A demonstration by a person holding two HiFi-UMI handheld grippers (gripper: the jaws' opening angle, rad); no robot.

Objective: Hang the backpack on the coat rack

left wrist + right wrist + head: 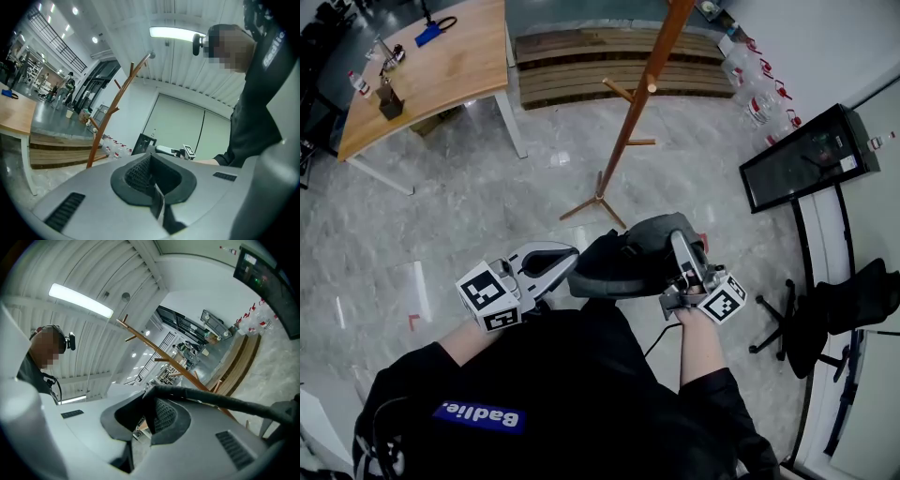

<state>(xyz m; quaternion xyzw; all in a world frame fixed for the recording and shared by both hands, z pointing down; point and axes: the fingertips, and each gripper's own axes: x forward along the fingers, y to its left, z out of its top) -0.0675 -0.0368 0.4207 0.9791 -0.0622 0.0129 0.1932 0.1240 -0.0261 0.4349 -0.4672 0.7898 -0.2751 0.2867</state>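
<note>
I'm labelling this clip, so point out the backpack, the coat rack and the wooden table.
backpack (628, 267), head view, on its dark upper side.
coat rack (636, 108), head view, on the slanting main pole.
table (450, 66), head view, on a bare part of the wooden top.

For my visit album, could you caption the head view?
Person holding a black backpack between left gripper and right gripper, facing a wooden coat rack.

Coat rack (637, 103) top cut off; backpack (623, 262) underside hidden by torso (572, 394).
</note>
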